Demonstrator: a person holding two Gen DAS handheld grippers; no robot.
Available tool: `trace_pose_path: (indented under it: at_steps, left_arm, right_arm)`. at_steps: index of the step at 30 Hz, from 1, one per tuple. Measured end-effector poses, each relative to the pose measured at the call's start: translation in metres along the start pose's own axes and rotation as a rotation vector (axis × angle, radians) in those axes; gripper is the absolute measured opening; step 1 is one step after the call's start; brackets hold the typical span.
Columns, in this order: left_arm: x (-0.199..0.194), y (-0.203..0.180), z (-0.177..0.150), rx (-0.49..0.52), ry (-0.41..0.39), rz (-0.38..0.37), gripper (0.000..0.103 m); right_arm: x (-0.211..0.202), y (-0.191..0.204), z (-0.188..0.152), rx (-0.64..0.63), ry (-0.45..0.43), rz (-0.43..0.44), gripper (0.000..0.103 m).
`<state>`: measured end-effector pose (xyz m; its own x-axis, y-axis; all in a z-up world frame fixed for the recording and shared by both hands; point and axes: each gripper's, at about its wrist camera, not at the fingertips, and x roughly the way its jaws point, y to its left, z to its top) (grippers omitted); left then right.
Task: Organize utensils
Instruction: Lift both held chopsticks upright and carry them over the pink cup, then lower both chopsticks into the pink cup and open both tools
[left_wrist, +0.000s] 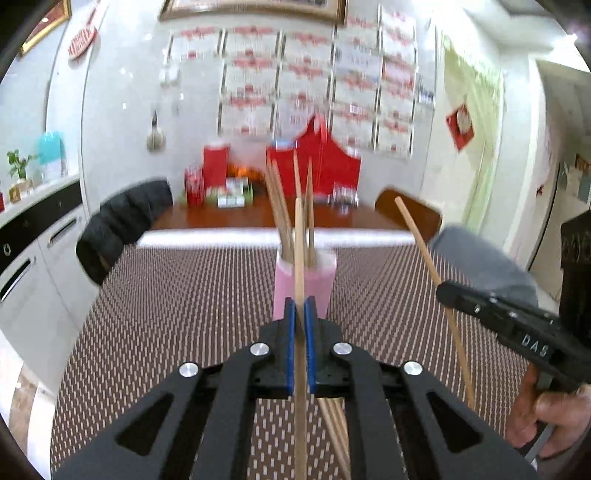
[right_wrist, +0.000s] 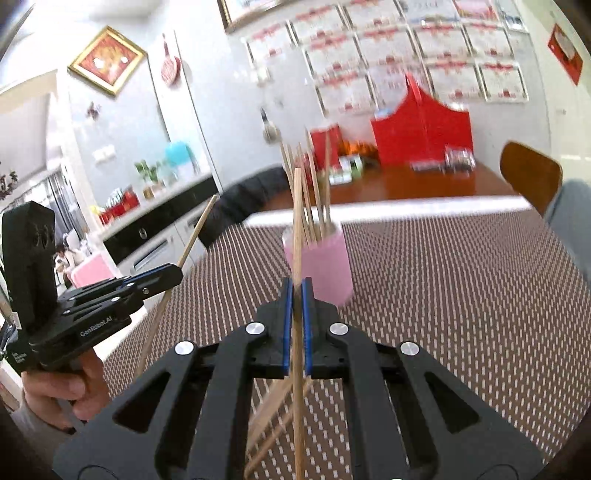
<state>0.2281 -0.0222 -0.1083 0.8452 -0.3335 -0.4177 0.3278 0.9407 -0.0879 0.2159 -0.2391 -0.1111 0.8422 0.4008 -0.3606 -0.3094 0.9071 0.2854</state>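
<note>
A pink cup (left_wrist: 314, 284) (right_wrist: 325, 266) stands on the woven placemat and holds several wooden chopsticks (left_wrist: 284, 206) (right_wrist: 314, 184). My left gripper (left_wrist: 300, 306) is shut on one wooden chopstick (left_wrist: 299, 258), held upright just in front of the cup. My right gripper (right_wrist: 296, 291) is shut on another wooden chopstick (right_wrist: 297, 221), also upright near the cup. Each gripper shows in the other's view: the right one (left_wrist: 447, 291) with its chopstick (left_wrist: 424, 251), the left one (right_wrist: 173, 275) with its chopstick (right_wrist: 195, 236). A few loose chopsticks (left_wrist: 334, 417) (right_wrist: 273, 406) lie on the mat below the grippers.
The brown-and-white woven placemat (left_wrist: 184, 314) (right_wrist: 461, 295) covers the near table. Beyond it are a wooden table (left_wrist: 251, 218) with red bags and boxes (left_wrist: 325, 166), a dark chair (left_wrist: 125, 221) at left, a brown chair (right_wrist: 532, 173) at right, and a counter (left_wrist: 40, 206) along the left wall.
</note>
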Motion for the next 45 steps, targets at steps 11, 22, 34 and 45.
trace_pose_path:
  at_steps: [11, 22, 34, 45]
  left_arm:
    - [0.008, 0.0, 0.081, -0.074, -0.29, -0.126, 0.005]
    - [0.046, 0.018, 0.125, -0.152, -0.487, -0.205, 0.005]
    - [0.122, 0.026, 0.131, -0.177, -0.479, -0.214, 0.005]
    - [0.155, 0.023, 0.112, -0.196, -0.452, -0.23, 0.005]
  right_arm:
    - [0.021, -0.006, 0.08, 0.023, -0.15, 0.07, 0.005]
    - [0.066, -0.008, 0.124, 0.009, -0.297, -0.023, 0.005]
    - [0.115, -0.016, 0.138, -0.043, -0.273, -0.044, 0.005]
    - [0.126, -0.026, 0.128, -0.06, -0.225, -0.053, 0.005]
